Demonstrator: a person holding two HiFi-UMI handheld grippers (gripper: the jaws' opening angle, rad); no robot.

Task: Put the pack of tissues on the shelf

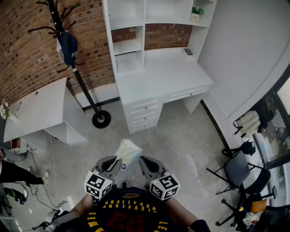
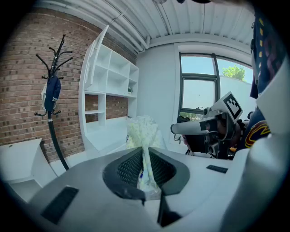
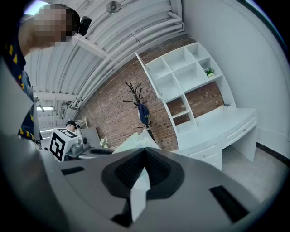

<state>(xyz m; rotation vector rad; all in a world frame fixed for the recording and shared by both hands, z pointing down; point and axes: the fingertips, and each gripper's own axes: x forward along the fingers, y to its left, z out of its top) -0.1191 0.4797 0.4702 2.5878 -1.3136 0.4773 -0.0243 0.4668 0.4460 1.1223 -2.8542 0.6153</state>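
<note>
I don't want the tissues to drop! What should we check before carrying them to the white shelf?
1. Left claw shut on the pack of tissues: ok.
2. Right claw shut on the pack too: ok.
3. Shelf has a free compartment: ok.
4. Near enough to reach the shelf: not ok, floor lies between.
5. Coat rack out of the way: ok, it stands left of the shelf.
6. Pack sealed shut: cannot tell.

White desk [image 1: 158,74]: small dark object [image 1: 188,51] on top; potted plant [image 1: 196,11] on upper shelf [image 1: 172,21].
</note>
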